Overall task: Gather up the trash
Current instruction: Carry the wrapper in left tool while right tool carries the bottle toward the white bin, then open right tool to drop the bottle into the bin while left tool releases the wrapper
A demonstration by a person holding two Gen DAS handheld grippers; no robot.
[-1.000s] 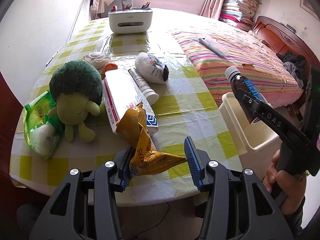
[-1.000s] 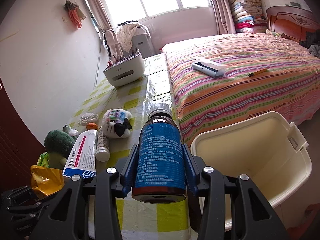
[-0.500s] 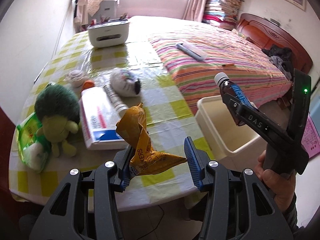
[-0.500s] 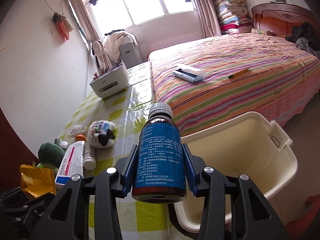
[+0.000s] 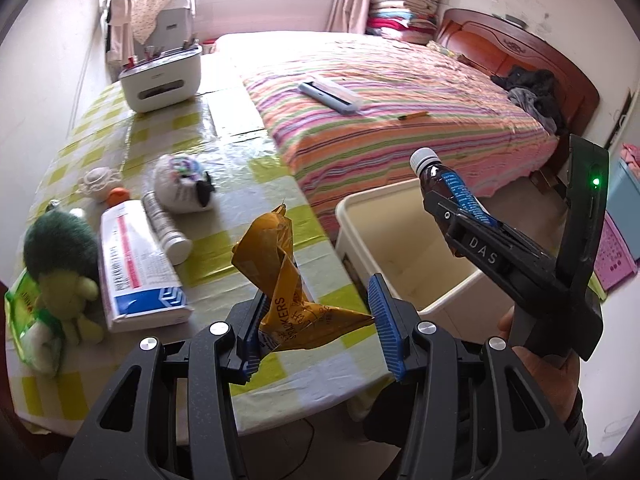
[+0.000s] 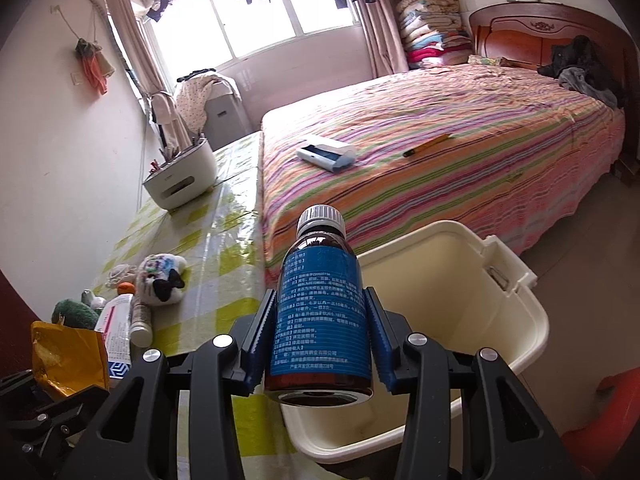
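With the right tongs (image 6: 320, 344) clamped on the brown bottle (image 6: 320, 312) and the left tongs (image 5: 316, 324) on the yellow wrapper (image 5: 288, 280), each should be carried fully over the cream bin (image 6: 460, 280) before release.

A green plush toy (image 5: 60, 252) and white plush cat (image 5: 182, 184) lie on the checked table (image 5: 256, 176).

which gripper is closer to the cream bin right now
Right. The right gripper, shut on the brown bottle, hangs at the cream bin rim; the left gripper, holding the yellow wrapper, is over the table.
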